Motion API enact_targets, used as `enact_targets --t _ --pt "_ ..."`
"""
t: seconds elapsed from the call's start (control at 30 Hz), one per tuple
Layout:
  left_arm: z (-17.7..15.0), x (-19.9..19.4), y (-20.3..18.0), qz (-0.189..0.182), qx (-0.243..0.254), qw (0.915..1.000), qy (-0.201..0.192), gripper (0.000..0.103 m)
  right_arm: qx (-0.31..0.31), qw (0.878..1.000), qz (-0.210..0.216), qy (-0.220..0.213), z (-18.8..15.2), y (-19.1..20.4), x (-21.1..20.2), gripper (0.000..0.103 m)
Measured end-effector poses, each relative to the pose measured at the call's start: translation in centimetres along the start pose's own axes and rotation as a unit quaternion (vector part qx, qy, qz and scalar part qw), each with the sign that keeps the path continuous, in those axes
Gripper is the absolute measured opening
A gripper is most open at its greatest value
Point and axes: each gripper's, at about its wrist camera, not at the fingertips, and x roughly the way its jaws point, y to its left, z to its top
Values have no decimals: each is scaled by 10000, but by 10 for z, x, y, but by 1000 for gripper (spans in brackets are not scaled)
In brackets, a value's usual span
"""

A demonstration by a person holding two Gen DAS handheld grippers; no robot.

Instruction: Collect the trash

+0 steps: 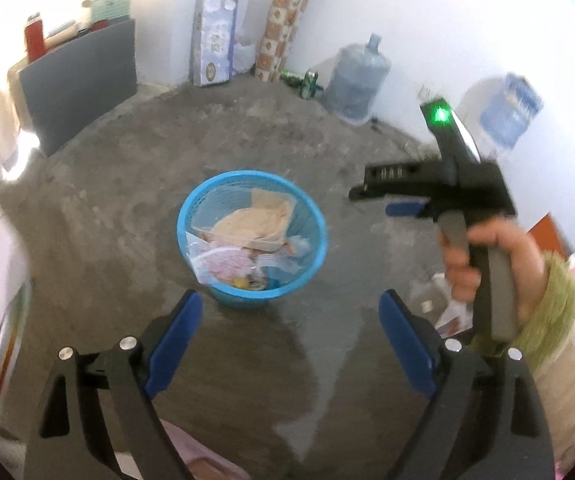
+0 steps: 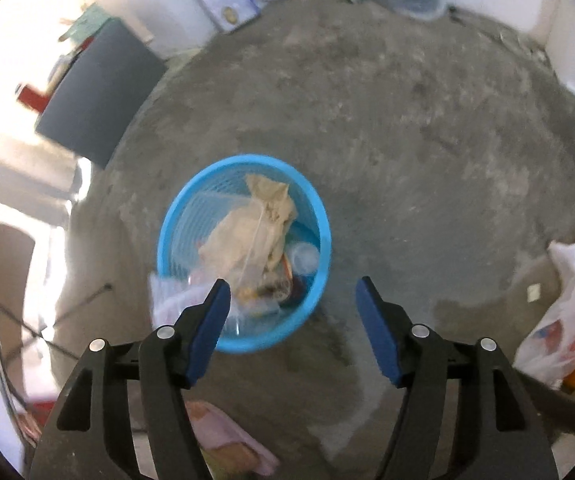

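Observation:
A blue mesh waste basket (image 1: 311, 256) (image 2: 175, 216) stands on the concrete floor, holding a crumpled beige paper bag (image 1: 255, 220) (image 2: 247, 236), clear plastic wrappers and other scraps. My left gripper (image 1: 290, 300) hangs open above the floor just in front of the basket, nothing between its blue pads. My right gripper (image 2: 293, 292) is open over the basket's near rim, also with nothing in it. In the left wrist view the right gripper's body (image 1: 447, 192) shows at the right, held by a hand in a green cuff.
A white plastic bag (image 2: 567, 312) lies on the floor at the right. Along the far wall stand a water jug (image 1: 357, 80), green cans (image 1: 307, 82), a patterned roll (image 1: 283, 20) and a tissue pack (image 1: 215, 36). A dark cabinet (image 1: 83, 80) is at the left.

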Motion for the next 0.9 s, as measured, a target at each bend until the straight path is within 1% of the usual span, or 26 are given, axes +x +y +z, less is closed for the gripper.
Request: enact_targets --t 0.03,0.07,0.1,0.17,0.2,0.23,0.27,0.3,0.33,0.4,0.43,0.5,0.53,0.6,0.67,0.8,0.9 --pt "-3 -14 -4 -61 -98 9999 -91 90 -126 9999 -24 -53 -6 4 -8 66" --pt "-4 -23 -7 -79 -154 9997 -153 91 -380 9991 -30 -161 -18 12 -23 66" --pt "-7 -37 -11 -98 -216 9995 -228 93 -493 9985 -32 -251 -24 18 -29 67" --pt "-8 -56 -18 -73 -276 9991 -306 94 -749 9951 60 -643 -44 32 -58 71" --pt "-8 -67 -22 -22 -277 9989 -386 96 -837 9927 42 -863 -49 38 -70 75" --pt "-9 -77 -25 42 -265 9985 -481 97 -940 9885 -29 -1183 -57 45 -87 79" --pt "-10 -88 -27 172 -248 9977 -613 97 -1010 9847 -81 -1416 -62 51 -97 81" --pt "-11 -96 -29 311 -231 9966 -726 97 -1093 9789 -132 -1722 -69 58 -111 85" --pt "-13 -109 -30 538 -194 9942 -910 97 -1214 9697 -179 -2111 -76 67 -130 89" --pt "-18 -132 -29 964 -172 9877 -1219 97 -1436 9537 -250 -2631 -88 80 -154 94" --pt "-22 -139 -28 1095 -188 9856 -1272 97 -1597 9435 -285 -2891 -95 89 -166 95" --pt "-28 -156 -22 1504 -351 9793 -1307 97 -1841 9278 -376 -3222 -107 101 -181 95" --pt "-31 -162 -19 1618 -448 9768 -1329 97 -1968 9203 -423 -3356 -116 109 -187 95" --pt "-41 -178 -10 1874 -720 9690 -1437 97 -2094 9153 -493 -3405 -126 119 -191 95" --pt "-51 -189 -2 2066 -875 9628 -1508 97 -2202 9161 -389 -3329 -138 126 -191 95" --pt "-73 -207 9 2805 -1111 9418 -1485 97 -2364 9147 -70 -3278 -166 134 -191 95" --pt "-90 -215 17 3318 -1262 9227 -1504 97 -2437 9232 132 -2969 -183 140 -187 95"
